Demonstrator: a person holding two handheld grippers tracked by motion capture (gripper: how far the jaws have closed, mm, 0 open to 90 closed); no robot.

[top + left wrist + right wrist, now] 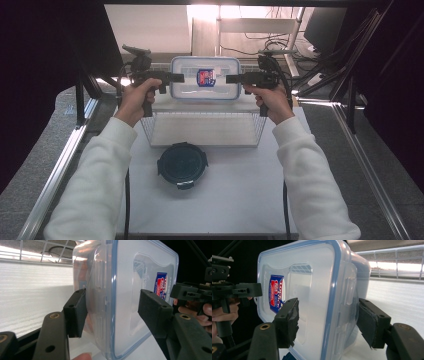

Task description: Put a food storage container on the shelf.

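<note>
A clear rectangular container (205, 90) with a blue-rimmed lid and a red-and-blue label hangs over the far part of a wire basket (148, 131), lid facing up. My left gripper (180, 77) clamps its left end, and my right gripper (230, 78) clamps its right end. In the left gripper view the left gripper (112, 310) straddles the container (125, 277), one pad on the body, the other on the lid. The right gripper view has the right gripper (328, 321) placed the same way on the container (312, 285), pads against lid and body.
A round dark lidded container (182, 165) lies on the white table (240, 195) in front of the basket. Metal rails run along both table sides. Chairs, cables and dark equipment stand behind the table.
</note>
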